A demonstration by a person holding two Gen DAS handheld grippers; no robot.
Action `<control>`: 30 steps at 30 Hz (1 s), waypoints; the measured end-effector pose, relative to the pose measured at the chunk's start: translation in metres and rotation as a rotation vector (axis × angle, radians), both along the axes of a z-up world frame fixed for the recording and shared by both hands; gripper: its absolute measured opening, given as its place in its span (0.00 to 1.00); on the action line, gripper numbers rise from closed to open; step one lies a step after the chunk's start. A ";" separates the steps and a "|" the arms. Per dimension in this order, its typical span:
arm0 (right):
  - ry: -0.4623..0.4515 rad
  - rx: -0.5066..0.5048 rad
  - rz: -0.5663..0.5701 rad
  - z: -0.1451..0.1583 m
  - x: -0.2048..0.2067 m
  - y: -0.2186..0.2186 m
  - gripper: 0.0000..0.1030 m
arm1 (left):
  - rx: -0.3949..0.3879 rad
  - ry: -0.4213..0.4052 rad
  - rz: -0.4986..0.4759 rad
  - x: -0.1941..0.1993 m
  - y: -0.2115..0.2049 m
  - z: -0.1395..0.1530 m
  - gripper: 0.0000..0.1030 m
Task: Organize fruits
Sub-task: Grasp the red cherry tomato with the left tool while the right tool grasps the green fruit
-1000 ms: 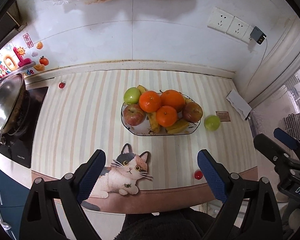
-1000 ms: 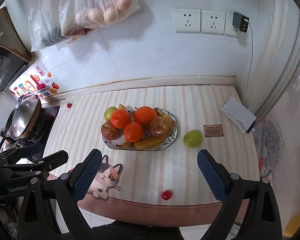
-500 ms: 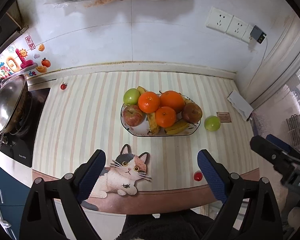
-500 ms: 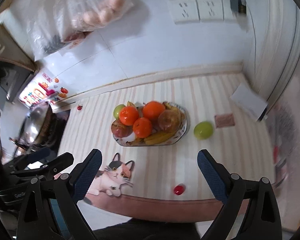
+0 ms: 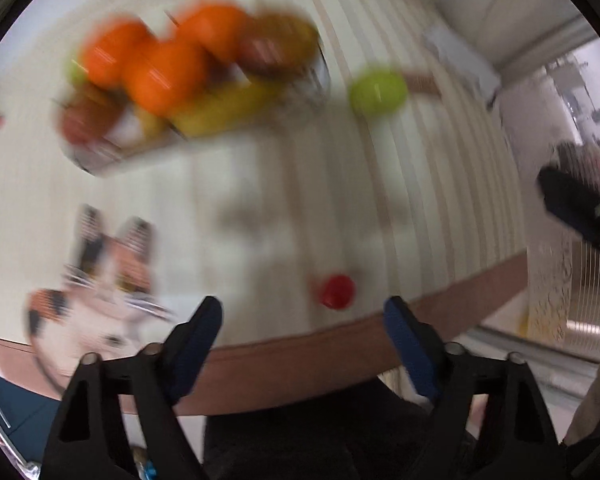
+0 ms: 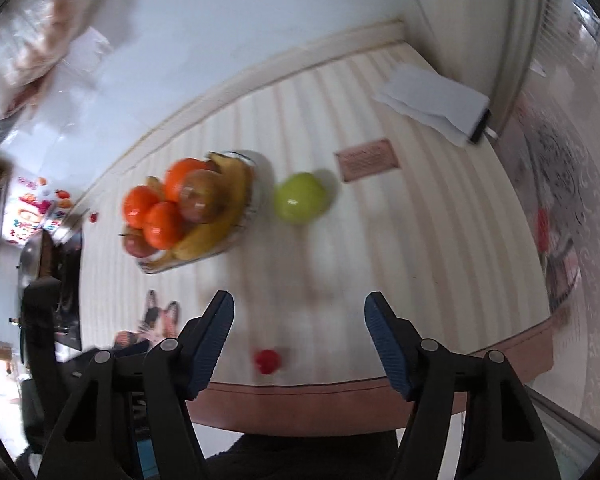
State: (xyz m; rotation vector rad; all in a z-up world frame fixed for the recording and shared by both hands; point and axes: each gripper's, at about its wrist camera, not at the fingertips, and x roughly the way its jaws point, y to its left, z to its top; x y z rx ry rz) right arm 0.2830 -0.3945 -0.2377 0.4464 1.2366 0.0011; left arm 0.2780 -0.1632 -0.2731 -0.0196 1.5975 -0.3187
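Observation:
A fruit plate (image 6: 244, 224) holds oranges (image 6: 162, 220), apples and bananas (image 6: 216, 220); it also shows blurred in the left wrist view (image 5: 100, 160). A loose green apple (image 6: 300, 198) lies on the striped counter just right of the plate, also in the left wrist view (image 5: 378, 90). A small red fruit (image 6: 267, 360) lies near the front edge, also in the left wrist view (image 5: 337, 291). My right gripper (image 6: 299, 334) is open and empty above the front edge, well short of the green apple. My left gripper (image 5: 303, 334) is open and empty, near the red fruit.
A cat-shaped mat (image 5: 100, 280) lies at the front left. A brown card (image 6: 368, 160) and a white paper pad (image 6: 432, 100) lie at the right by the wall. A stove with a pot (image 6: 40, 248) is at the far left. The counter's brown front edge (image 6: 340, 400) is close.
Both grippers have dropped toward the counter and tilted; the views are now motion-blurred. The fruit looks nearer. Both stay open.

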 end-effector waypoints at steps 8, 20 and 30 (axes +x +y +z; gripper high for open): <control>0.056 -0.007 0.002 -0.039 0.011 -0.028 0.69 | 0.009 0.116 0.005 -0.001 -0.033 -0.062 0.57; 0.058 0.022 0.038 -0.066 0.066 -0.014 0.69 | 0.082 0.053 0.058 0.008 -0.024 -0.057 0.25; 0.096 0.135 -0.004 -0.106 0.134 0.012 0.69 | 0.157 0.049 0.313 0.032 0.076 -0.057 0.25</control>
